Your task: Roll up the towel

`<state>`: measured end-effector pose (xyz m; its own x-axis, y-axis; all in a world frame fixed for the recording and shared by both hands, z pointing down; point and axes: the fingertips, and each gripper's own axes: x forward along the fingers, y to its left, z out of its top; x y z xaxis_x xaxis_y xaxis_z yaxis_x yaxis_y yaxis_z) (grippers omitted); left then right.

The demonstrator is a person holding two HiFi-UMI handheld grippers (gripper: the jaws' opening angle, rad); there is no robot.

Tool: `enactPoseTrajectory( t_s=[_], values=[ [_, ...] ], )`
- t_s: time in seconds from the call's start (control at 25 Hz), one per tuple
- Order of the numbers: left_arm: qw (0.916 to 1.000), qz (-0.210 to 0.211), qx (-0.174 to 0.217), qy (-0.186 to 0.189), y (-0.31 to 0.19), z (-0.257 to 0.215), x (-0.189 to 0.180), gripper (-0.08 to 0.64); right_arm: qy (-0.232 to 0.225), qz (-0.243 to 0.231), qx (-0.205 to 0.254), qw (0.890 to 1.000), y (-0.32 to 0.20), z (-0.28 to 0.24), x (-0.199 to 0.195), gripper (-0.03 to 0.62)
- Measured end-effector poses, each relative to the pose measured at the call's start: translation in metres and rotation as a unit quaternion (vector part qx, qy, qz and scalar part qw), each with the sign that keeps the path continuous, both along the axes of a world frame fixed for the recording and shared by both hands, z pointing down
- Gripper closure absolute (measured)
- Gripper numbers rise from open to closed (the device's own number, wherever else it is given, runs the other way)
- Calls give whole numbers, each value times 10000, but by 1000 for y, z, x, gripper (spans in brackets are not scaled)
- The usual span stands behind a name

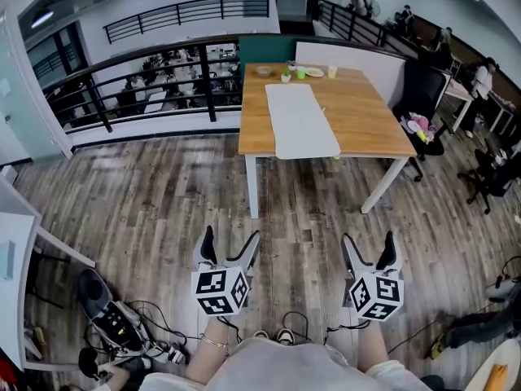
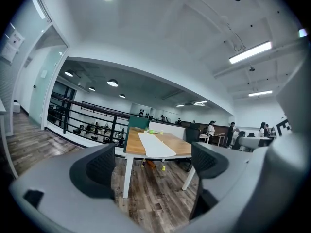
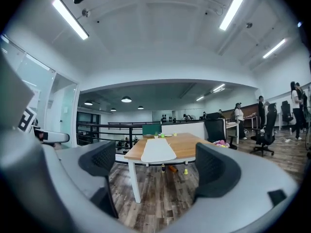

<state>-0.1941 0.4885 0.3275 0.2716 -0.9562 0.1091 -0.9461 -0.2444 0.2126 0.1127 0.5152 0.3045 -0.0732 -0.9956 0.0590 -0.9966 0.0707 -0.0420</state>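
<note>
1. Rate task progress as nil: no rolling visible.
2. Locate the towel (image 1: 299, 120) on the wooden table (image 1: 370, 112), far ahead. Lying flat and fully unrolled, lengthwise, with the near end at the near table edge.
3. Remaining work, judged from this layout: approach the table, grip one end of the towel, roll its whole length.
4. Check the left gripper (image 1: 230, 239): jaws spread wide, nothing held, only floor and table visible between them.
5. Check the right gripper (image 1: 369, 239): jaws equally wide apart, likewise empty.
6. Note both grippers held side by side over the plank floor (image 1: 163, 210), well apart from the table.
7. Note small cups and dishes (image 1: 301, 72) at the far end of the table, just beyond the towel. Probably no hindrance if rolling from the near end.
8. Observe the black office chair (image 1: 419, 96) right of the table, the black railing (image 1: 163, 72) left and far, and cables and equipment (image 1: 114, 324) on the floor at near left.
9. Note small items under the table (image 2: 154, 165), too small to identify.
10. No obstruction seen on the direct path to the near table edge.
</note>
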Motion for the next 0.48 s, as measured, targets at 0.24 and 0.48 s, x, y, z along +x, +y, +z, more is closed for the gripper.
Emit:
enactPoseTrajectory(
  t_s=[0.24,0.48],
  values=[
    [9996,-242,88,81,2,-1,-20,63,-28,290,158,9995,6,-5,-4,58],
    [9998,-154,-10,91,3,4,-31,63,-91,326,10,9994,12,3,-17,78]
  ],
)
